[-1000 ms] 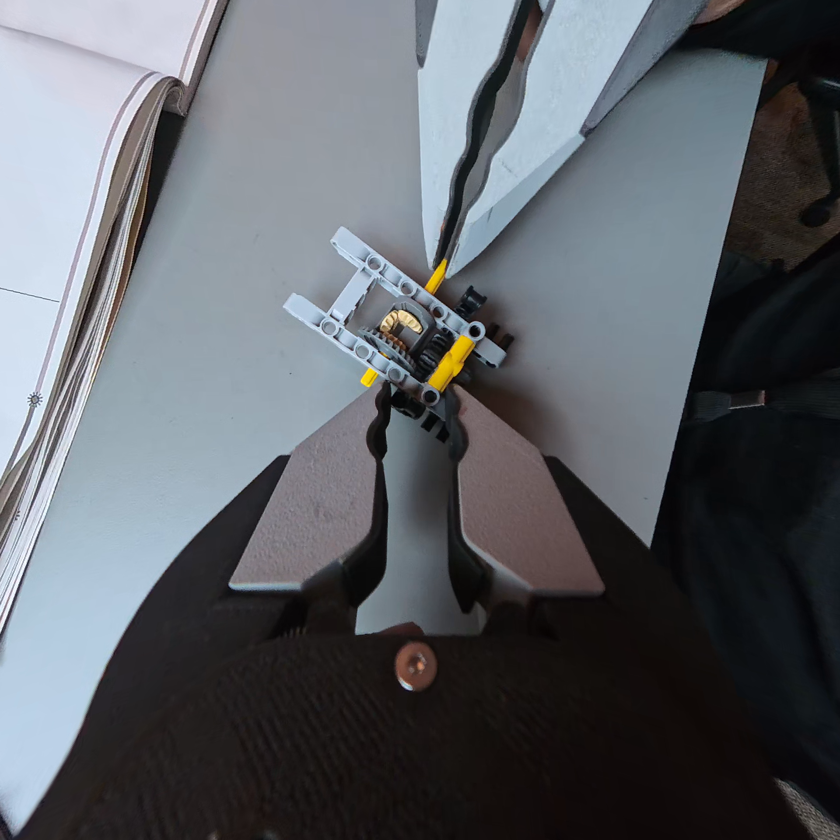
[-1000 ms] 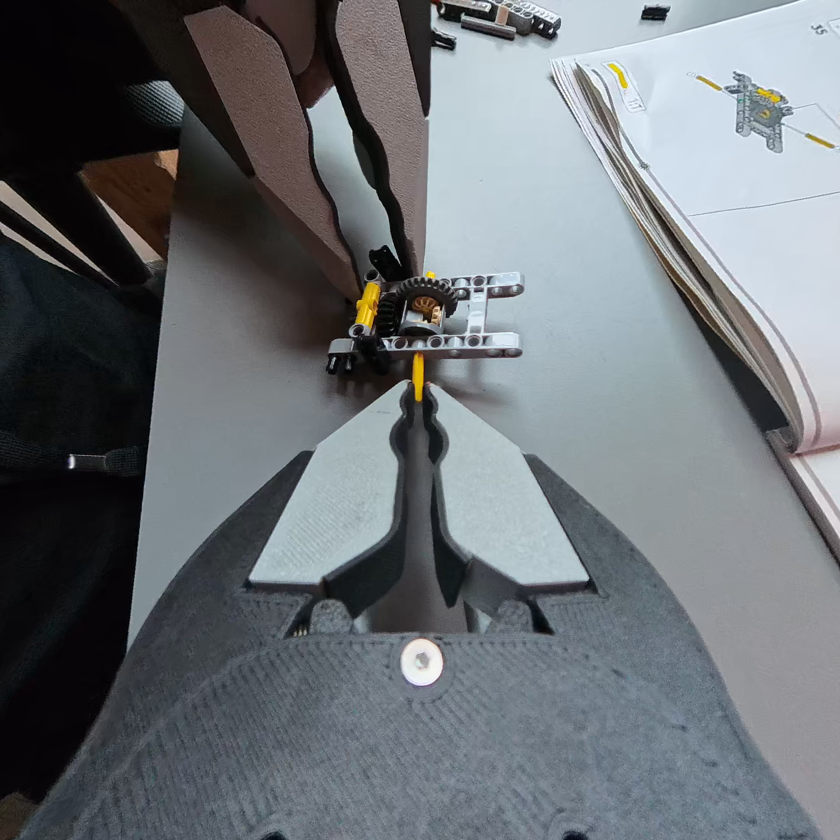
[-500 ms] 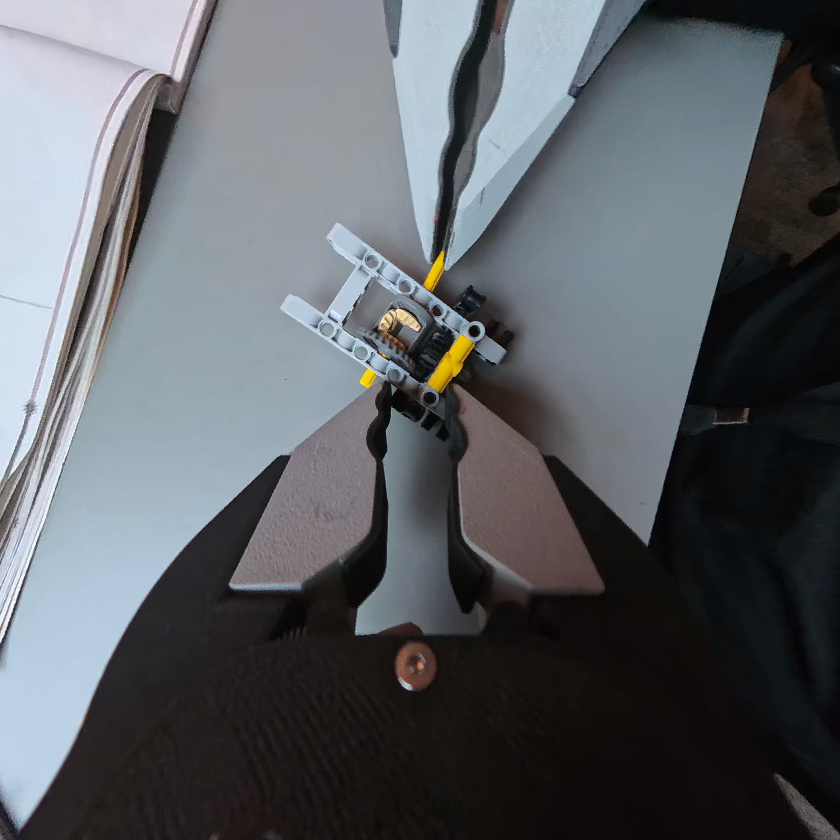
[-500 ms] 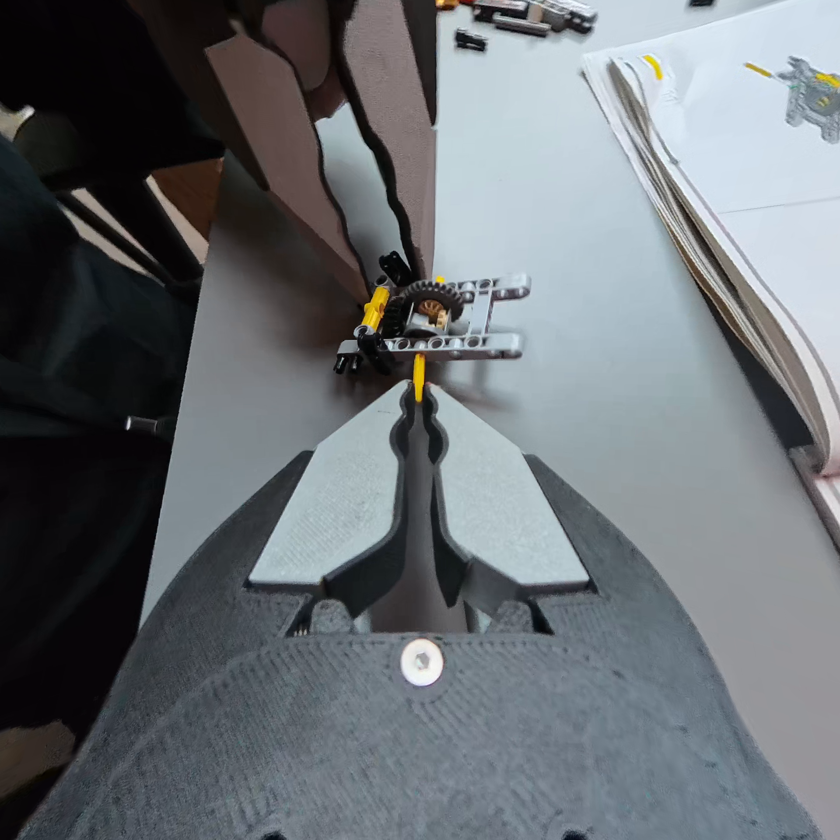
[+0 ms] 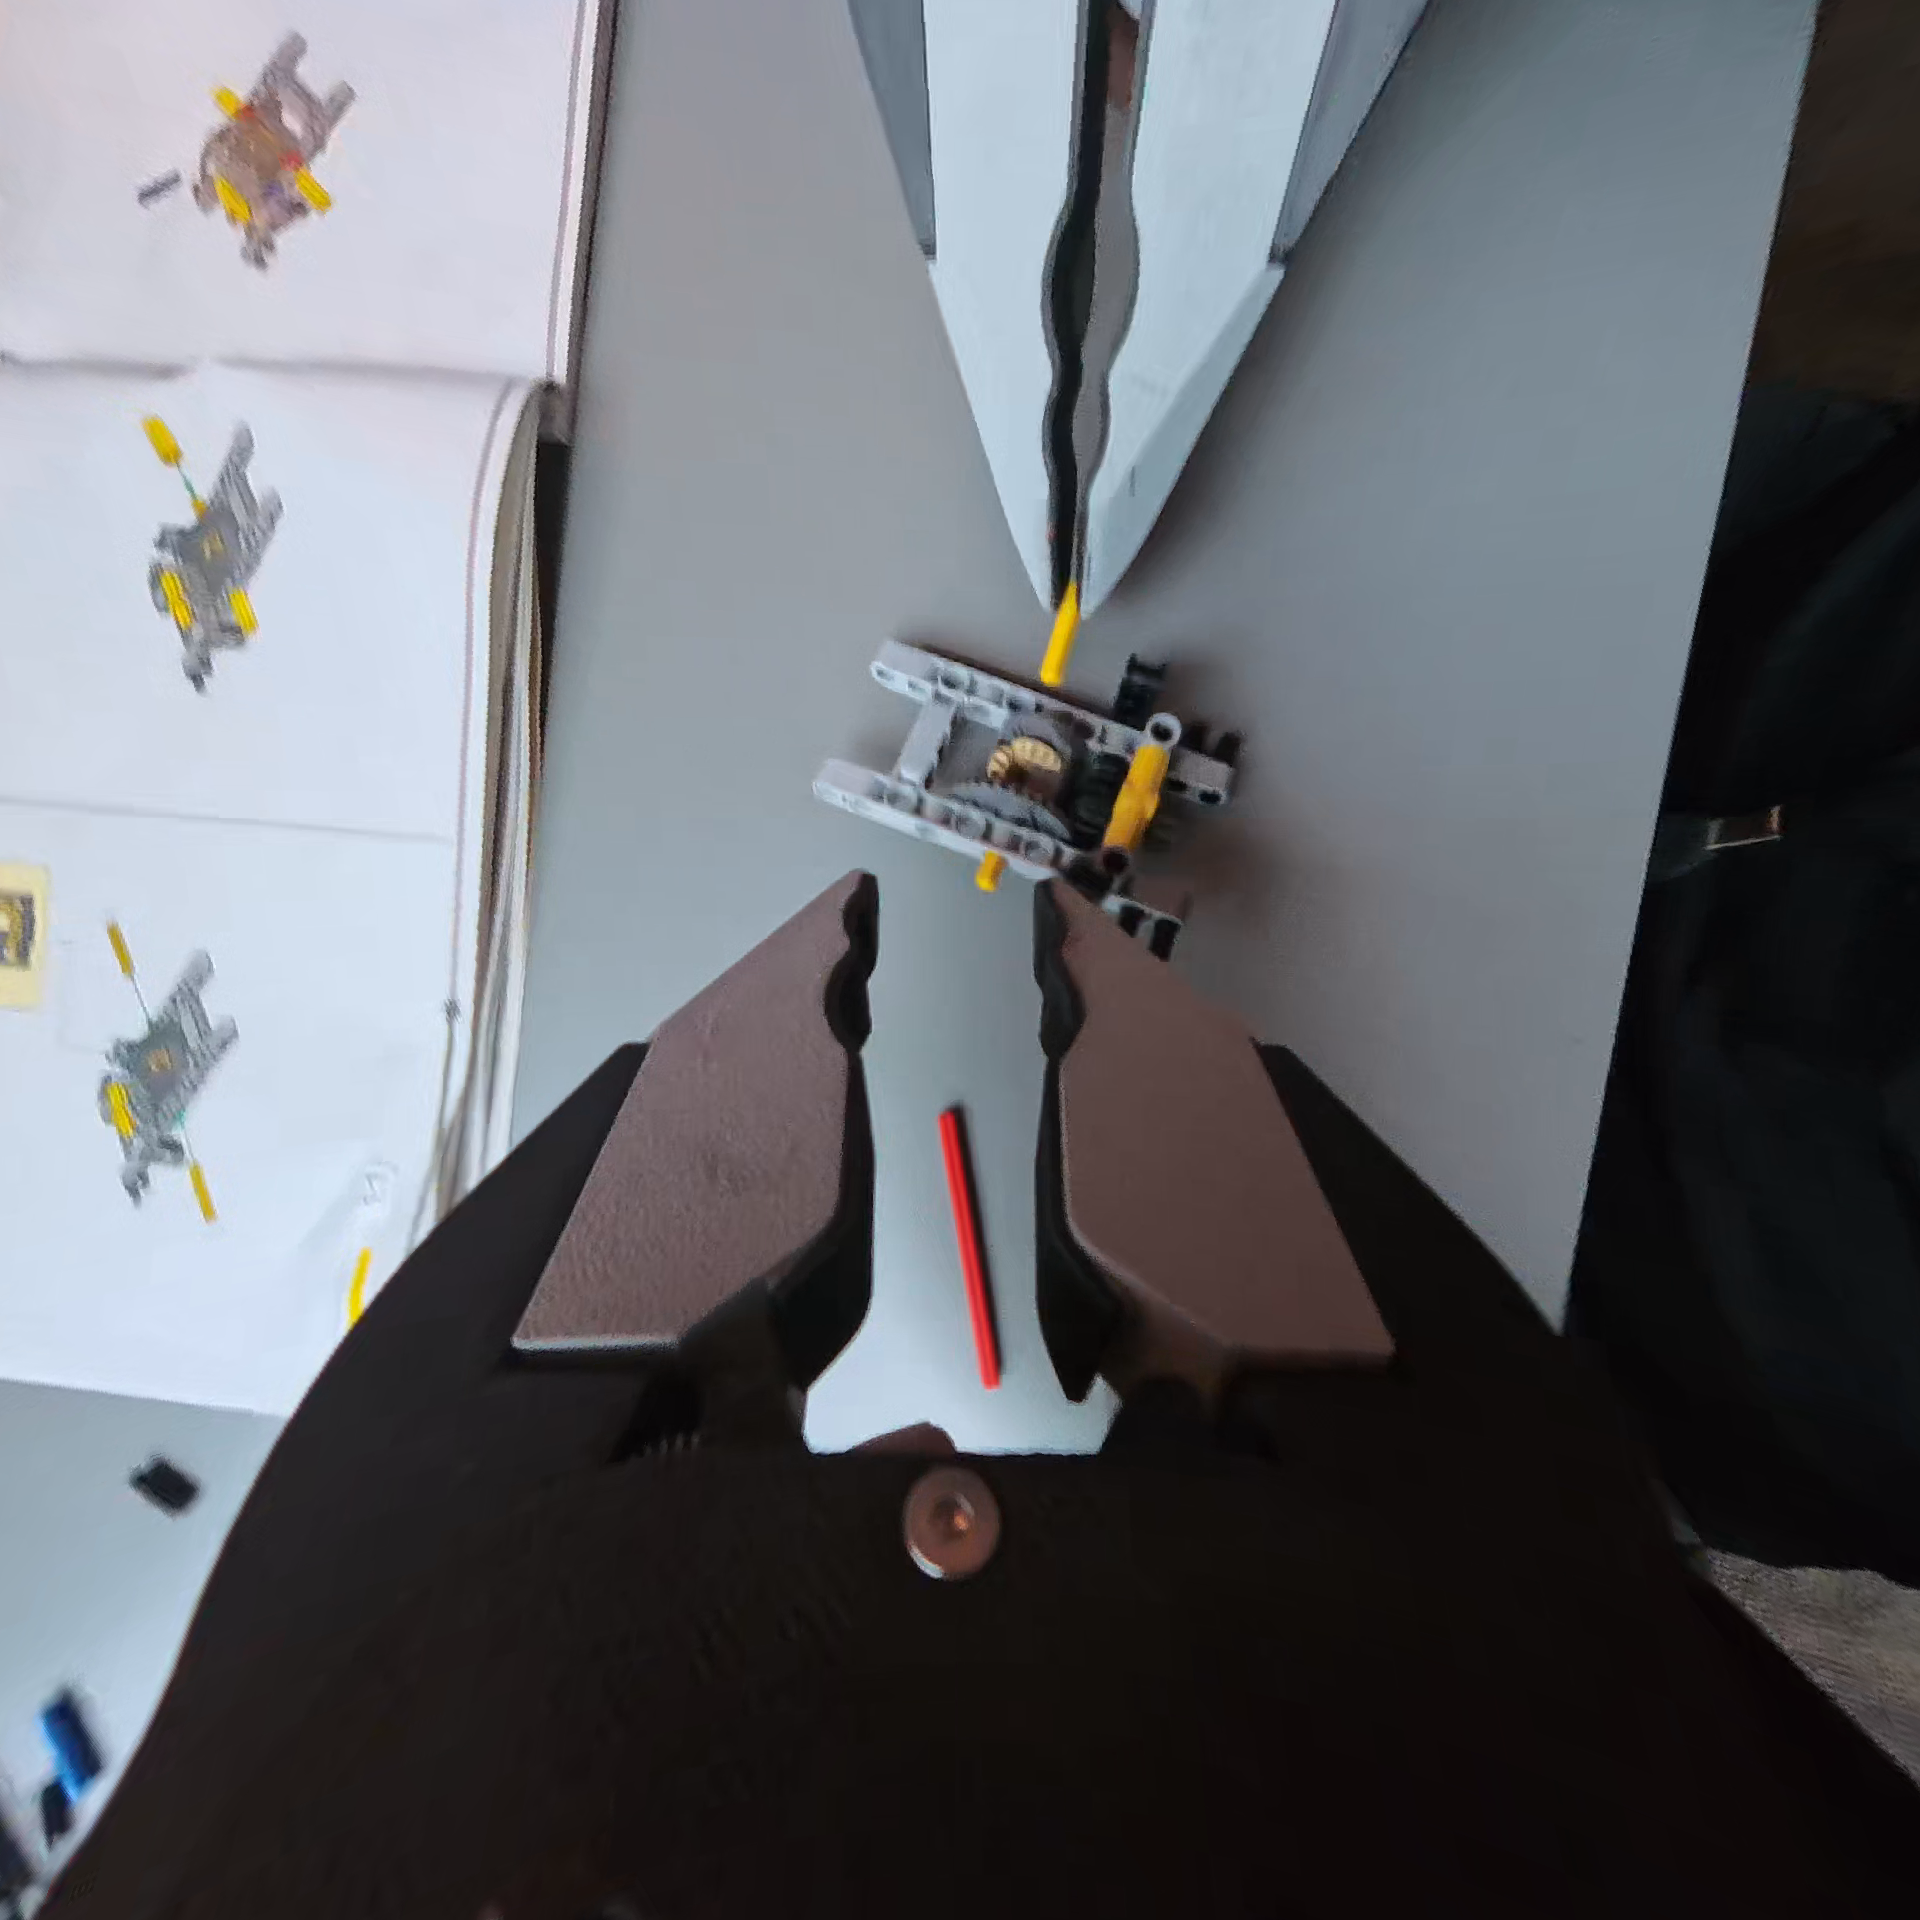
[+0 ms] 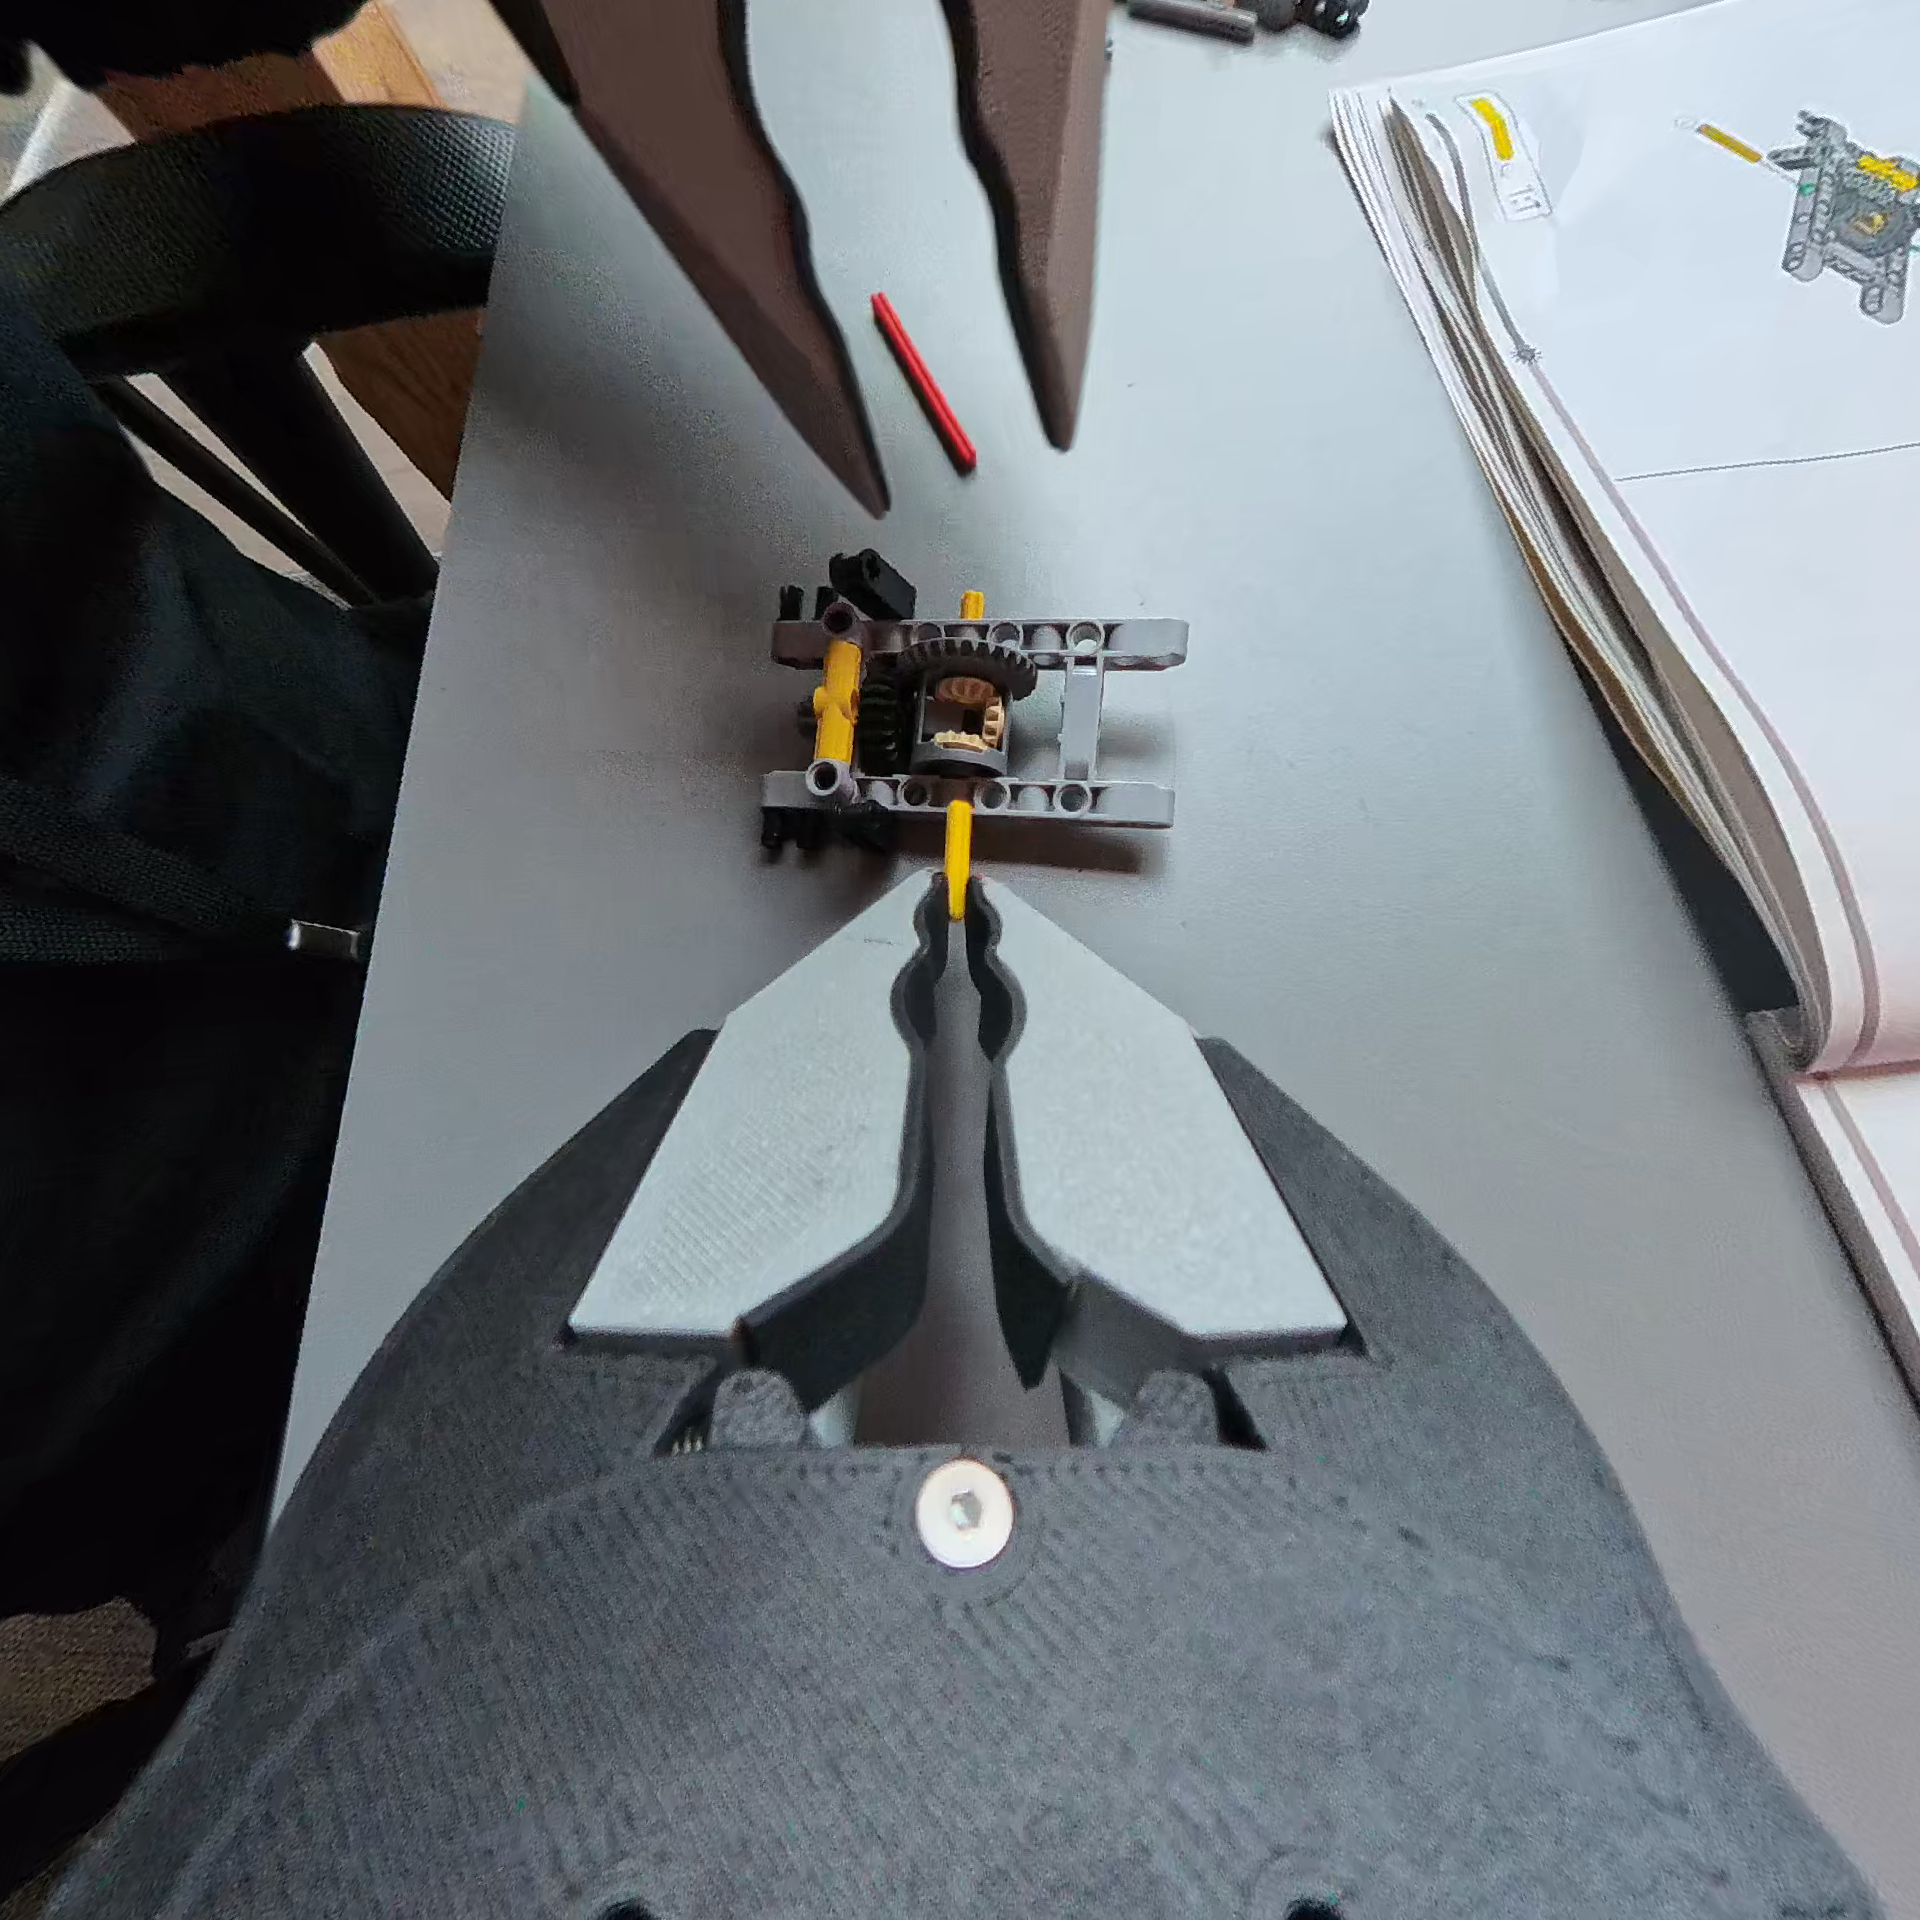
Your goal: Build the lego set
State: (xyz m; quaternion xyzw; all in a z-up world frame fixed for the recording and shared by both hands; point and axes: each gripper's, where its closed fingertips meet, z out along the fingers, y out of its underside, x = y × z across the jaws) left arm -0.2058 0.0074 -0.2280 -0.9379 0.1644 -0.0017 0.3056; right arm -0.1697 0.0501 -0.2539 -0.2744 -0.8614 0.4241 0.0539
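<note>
Right tool (image 6: pixel 957 896) pinches yellow axle (image 6: pixel 957 847) to seat it in gearbox frame (image 6: pixel 975 717); left tool (image 5: pixel 954 925) open, empty, beside frame

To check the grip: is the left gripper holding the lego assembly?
No, the left gripper is open, its fingers apart from the lego assembly.

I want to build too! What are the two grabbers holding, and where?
The right gripper pinches the yellow axle by its outer end. The left gripper is open, holding nothing.
</note>
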